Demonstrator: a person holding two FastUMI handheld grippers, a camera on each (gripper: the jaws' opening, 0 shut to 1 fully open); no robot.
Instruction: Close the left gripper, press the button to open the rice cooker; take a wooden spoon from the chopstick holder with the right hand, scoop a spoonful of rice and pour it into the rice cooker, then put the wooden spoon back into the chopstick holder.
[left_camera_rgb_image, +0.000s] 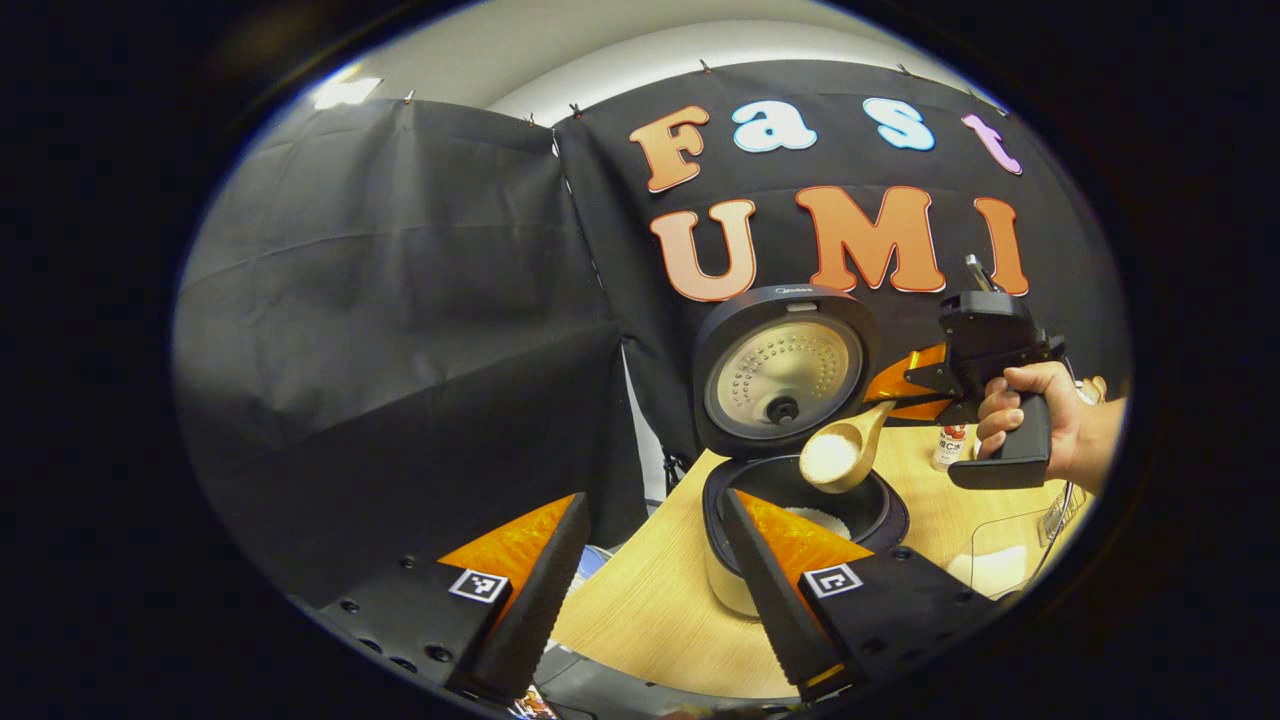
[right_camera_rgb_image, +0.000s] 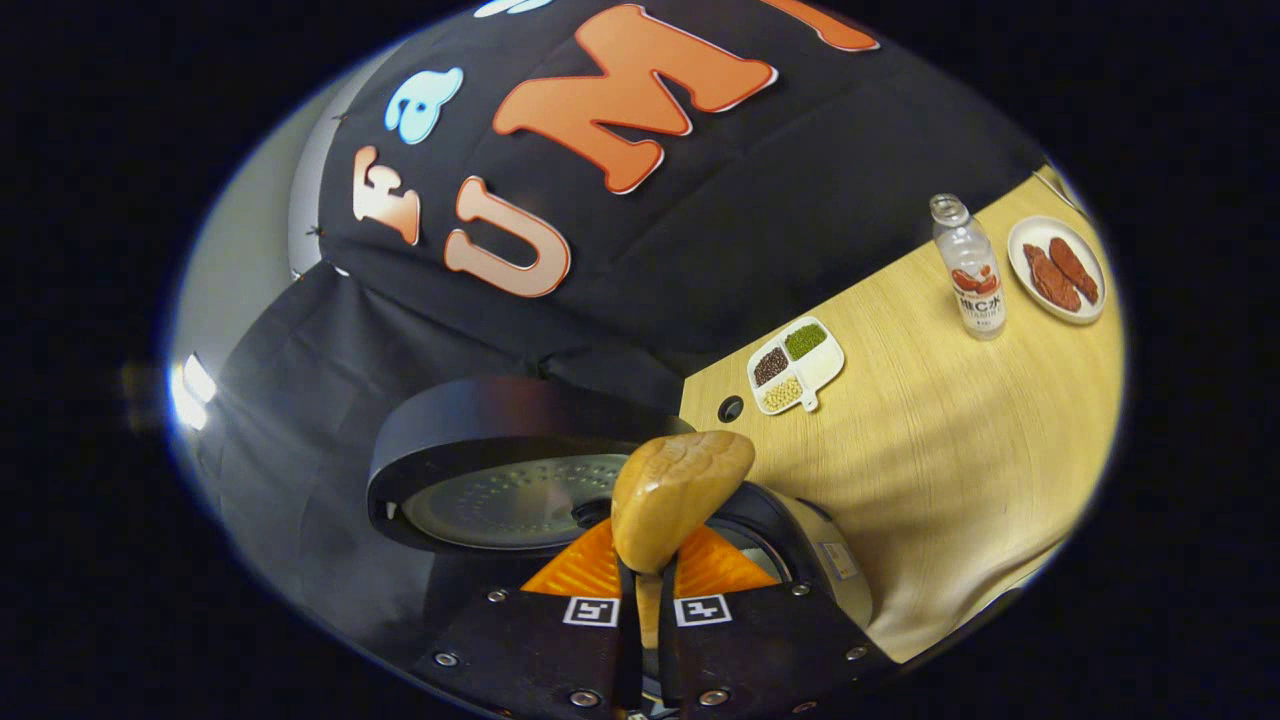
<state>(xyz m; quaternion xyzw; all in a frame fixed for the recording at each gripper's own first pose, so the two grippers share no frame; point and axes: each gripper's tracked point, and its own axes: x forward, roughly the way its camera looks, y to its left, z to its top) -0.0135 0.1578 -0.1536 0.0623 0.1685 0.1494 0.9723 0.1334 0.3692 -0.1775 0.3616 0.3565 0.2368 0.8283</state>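
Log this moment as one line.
stage: pouring rice | rice cooker: lid open | wooden spoon: tipped above the pot, rice in bowl | right gripper: shut on spoon handle | left gripper: open, idle

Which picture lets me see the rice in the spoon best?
The left gripper view: there the wooden spoon, held by the right gripper, faces the camera over the open rice cooker, so its rice shows. The right gripper view looks at the spoon's back, hiding the rice.
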